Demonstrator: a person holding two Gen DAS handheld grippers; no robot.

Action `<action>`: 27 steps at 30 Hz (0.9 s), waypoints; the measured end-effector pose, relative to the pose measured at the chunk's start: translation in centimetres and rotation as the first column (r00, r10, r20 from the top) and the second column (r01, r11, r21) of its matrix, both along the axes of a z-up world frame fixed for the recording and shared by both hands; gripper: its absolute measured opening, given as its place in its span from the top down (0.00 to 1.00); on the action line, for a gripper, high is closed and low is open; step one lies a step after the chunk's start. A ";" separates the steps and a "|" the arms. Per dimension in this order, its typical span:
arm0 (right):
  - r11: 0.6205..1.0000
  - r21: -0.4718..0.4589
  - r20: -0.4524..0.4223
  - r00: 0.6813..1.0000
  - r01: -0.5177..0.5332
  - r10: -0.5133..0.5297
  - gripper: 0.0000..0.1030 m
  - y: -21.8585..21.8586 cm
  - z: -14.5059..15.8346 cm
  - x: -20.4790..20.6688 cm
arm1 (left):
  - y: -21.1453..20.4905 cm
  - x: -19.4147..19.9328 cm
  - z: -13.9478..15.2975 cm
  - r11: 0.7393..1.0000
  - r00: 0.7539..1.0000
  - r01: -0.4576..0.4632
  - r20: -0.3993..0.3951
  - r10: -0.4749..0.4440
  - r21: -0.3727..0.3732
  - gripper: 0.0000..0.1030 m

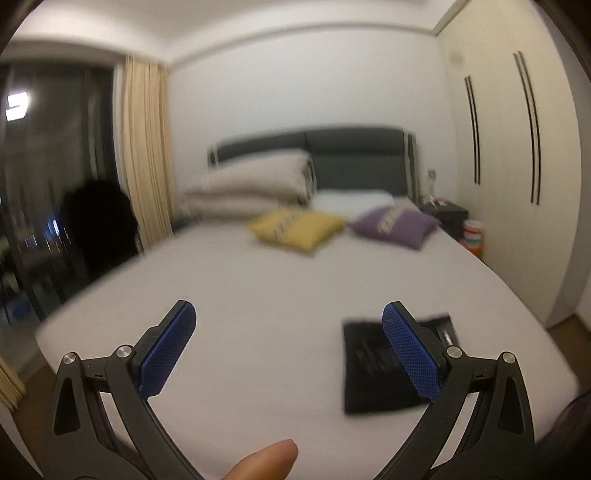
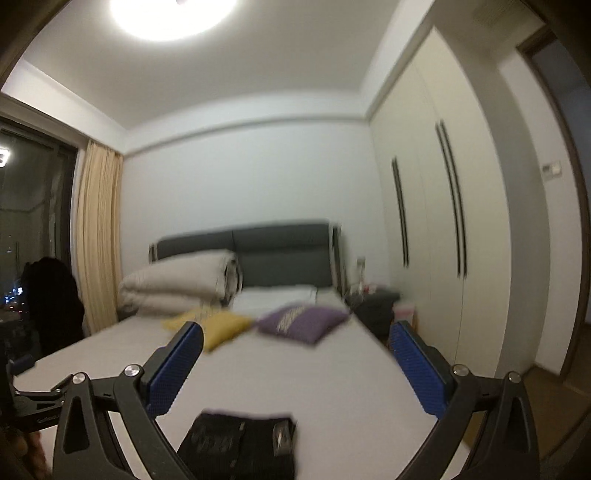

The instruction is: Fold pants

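**Spotter:** Bedroom all round you: white bed (image 1: 258,295), grey headboard (image 1: 332,155) at twelve o'clock, wardrobe (image 1: 517,147) out at two o'clock. Your pants (image 1: 373,369) lie on the near end of the bed, a compact dark rectangle that looks already folded.

**Checker:** Then which step are you on?

**Spotter:** By my reading, the last one. Your left tool (image 1: 288,350) has its jaws spread wide with nothing between them, and your right tool (image 2: 295,369) stands just as wide and just as empty. Neither touches the cloth.

**Checker:** So what does your next move call for?

**Spotter:** Probably little. If the bundle needs squaring, you would lower a tool to its edge and nip lightly. Otherwise you keep both tools clear so the fold is not dragged open.

**Checker:** Do the two views differ for you?

**Spotter:** Yes. Left wrist puts the pants at four o'clock, partly behind the right-hand blue pad (image 1: 410,354), and shows a fingertip (image 1: 269,458) at six o'clock. Right wrist has the pants at six o'clock, cut by the frame's bottom edge, and adds the ceiling light (image 2: 173,14) and a doorway (image 2: 565,147) at two o'clock. Both are blurred, so I cannot tell how neat the edges are.
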State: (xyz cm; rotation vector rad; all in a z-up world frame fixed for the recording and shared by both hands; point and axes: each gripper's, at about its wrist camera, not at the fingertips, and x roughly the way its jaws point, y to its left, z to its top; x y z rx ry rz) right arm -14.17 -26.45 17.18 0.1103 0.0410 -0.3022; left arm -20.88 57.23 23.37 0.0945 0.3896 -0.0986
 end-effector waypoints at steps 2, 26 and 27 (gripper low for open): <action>0.999 0.042 -0.048 0.999 -0.006 0.008 0.00 -0.3 -0.9 0.7 | 0.2 0.6 -1.1 1.000 0.997 -0.022 -0.079 0.021 -0.010 0.00; 0.984 0.178 -0.546 0.833 0.007 0.093 0.00 1.8 -12.4 7.8 | -4.8 8.4 -13.0 0.999 0.914 0.013 -0.406 0.002 0.033 0.00; 0.984 0.177 -0.550 0.830 0.003 0.097 0.00 1.9 -12.6 7.8 | -4.8 8.6 -13.2 0.999 0.912 0.011 -0.410 0.003 0.032 0.00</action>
